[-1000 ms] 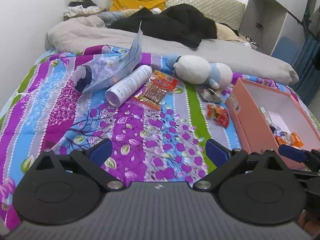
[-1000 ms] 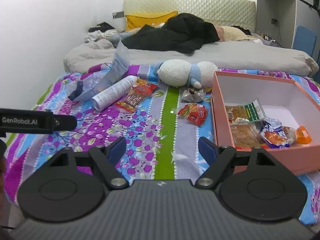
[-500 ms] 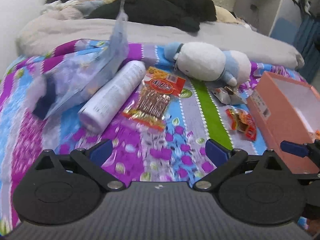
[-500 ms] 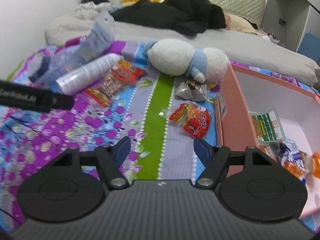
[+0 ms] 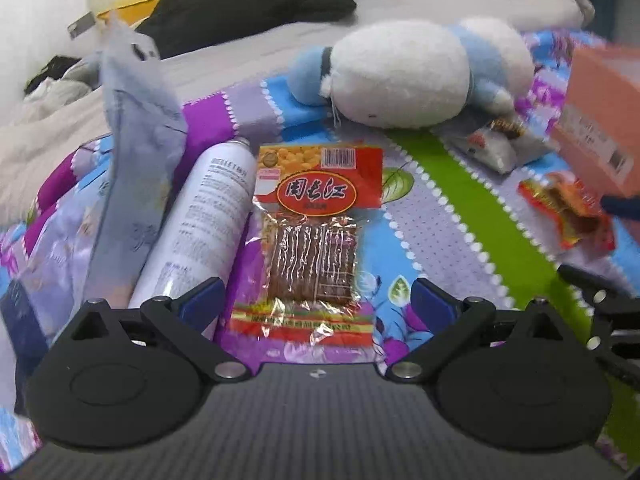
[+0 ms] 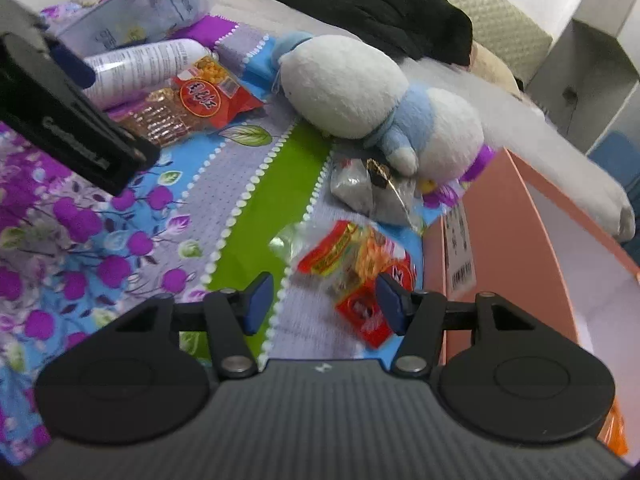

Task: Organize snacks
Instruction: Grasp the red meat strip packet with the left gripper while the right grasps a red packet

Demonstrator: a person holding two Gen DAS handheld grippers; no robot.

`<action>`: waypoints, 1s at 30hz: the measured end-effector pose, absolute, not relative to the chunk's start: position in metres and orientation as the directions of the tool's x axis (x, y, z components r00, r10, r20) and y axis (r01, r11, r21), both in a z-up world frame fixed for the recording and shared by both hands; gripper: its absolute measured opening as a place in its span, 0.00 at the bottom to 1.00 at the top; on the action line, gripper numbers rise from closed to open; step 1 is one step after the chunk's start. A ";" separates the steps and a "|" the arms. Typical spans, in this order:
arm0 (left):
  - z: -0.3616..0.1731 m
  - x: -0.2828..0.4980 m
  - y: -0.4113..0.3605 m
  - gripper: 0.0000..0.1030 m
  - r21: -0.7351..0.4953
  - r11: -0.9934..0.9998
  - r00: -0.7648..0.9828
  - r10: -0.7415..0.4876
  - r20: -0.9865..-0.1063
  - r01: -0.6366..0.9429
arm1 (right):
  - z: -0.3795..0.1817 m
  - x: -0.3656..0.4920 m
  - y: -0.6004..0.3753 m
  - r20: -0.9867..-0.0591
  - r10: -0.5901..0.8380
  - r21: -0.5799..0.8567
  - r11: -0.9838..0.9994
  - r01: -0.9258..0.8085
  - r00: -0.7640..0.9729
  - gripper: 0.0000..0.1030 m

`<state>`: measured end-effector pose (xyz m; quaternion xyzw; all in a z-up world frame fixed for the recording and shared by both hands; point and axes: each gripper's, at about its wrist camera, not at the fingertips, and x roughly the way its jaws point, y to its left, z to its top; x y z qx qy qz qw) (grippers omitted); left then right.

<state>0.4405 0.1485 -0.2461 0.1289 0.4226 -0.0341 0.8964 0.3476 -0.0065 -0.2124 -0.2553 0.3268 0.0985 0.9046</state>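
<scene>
My left gripper (image 5: 316, 304) is open, its fingers on either side of the lower end of a long red-and-clear snack packet (image 5: 312, 240) lying on the bedspread; the packet also shows in the right wrist view (image 6: 188, 108). My right gripper (image 6: 324, 300) is open, its fingers astride a small red-and-orange snack packet (image 6: 356, 276), which also shows in the left wrist view (image 5: 568, 208). A silver-grey snack packet (image 6: 372, 192) lies just beyond it. The pink box (image 6: 492, 248) stands at the right.
A white spray can (image 5: 200, 224) and a pale blue pouch (image 5: 132, 168) lie left of the long packet. A white-and-blue plush toy (image 6: 376, 96) lies behind the snacks. Black clothing (image 6: 360, 4) and a grey duvet (image 5: 400, 4) lie further back.
Both grippers have moved forward and down toward the bed. The left one now straddles the long packet, the right one the small red packet. Both stay open.
</scene>
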 end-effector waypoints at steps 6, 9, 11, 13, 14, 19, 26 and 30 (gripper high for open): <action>-0.259 0.461 0.148 0.95 0.217 0.960 0.628 0.061 -0.776 0.176 | -0.227 0.361 0.002 -0.637 0.008 -0.447 0.811 -0.378 0.771 0.55; -0.265 0.469 0.154 0.94 0.179 0.971 0.608 0.047 -0.793 0.159 | -0.229 0.367 0.002 -0.644 0.018 -0.420 0.827 -0.373 0.765 0.53; -0.268 0.475 0.160 0.94 0.134 0.981 0.598 0.022 -0.801 0.143 | -0.231 0.370 0.003 -0.642 0.032 -0.412 0.829 -0.379 0.766 0.48; -0.268 0.477 0.165 0.94 0.117 0.985 0.605 0.016 -0.796 0.129 | -0.233 0.371 0.004 -0.648 0.047 -0.404 0.825 -0.395 0.761 0.42; -0.269 0.477 0.165 0.94 0.122 0.984 0.609 0.017 -0.793 0.131 | -0.233 0.370 0.005 -0.647 0.050 -0.405 0.822 -0.399 0.761 0.40; -0.268 0.479 0.166 0.78 0.102 0.985 0.614 -0.008 -0.789 0.143 | -0.232 0.368 0.012 -0.645 0.057 -0.424 0.803 -0.419 0.762 0.25; -0.261 0.472 0.165 0.63 0.086 0.986 0.616 -0.019 -0.788 0.140 | -0.220 0.359 0.010 -0.645 0.062 -0.418 0.805 -0.420 0.761 0.18; -0.257 0.464 0.163 0.61 0.076 0.987 0.602 -0.025 -0.798 0.141 | -0.212 0.350 0.007 -0.644 0.067 -0.417 0.805 -0.423 0.762 0.16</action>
